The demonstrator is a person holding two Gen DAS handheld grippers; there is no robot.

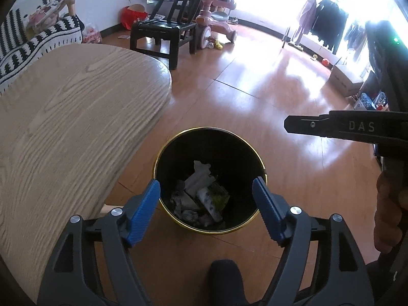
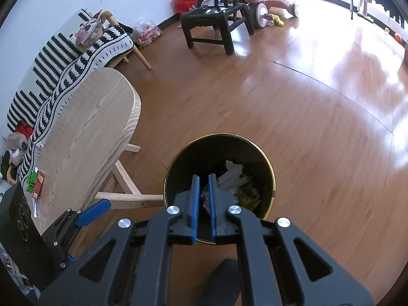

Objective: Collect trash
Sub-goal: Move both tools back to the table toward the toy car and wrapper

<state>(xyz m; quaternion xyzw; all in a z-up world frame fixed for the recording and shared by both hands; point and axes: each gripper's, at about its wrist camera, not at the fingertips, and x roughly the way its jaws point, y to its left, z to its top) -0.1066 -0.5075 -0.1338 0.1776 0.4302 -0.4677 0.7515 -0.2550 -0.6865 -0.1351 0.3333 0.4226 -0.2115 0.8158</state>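
Left hand-held gripper [image 1: 206,191] wide open over bin [image 1: 163,153], nothing btwn pads; trash [image 1: 201,193] lies in bin bottom. Right hand-held gripper [image 2: 204,191] nearly closed, narrow gap, apparently empty, also above bin. Step: drop-off looks done. Next: back to bench [image 2: 84,127], likely red-green packet [image 2: 35,181] near edge; needs open jaws, approach from above.

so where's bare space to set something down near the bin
Bare floor runs wide right of and beyond the bin, up to the chair. The tabletop is mostly bare; packets crowd its near end.
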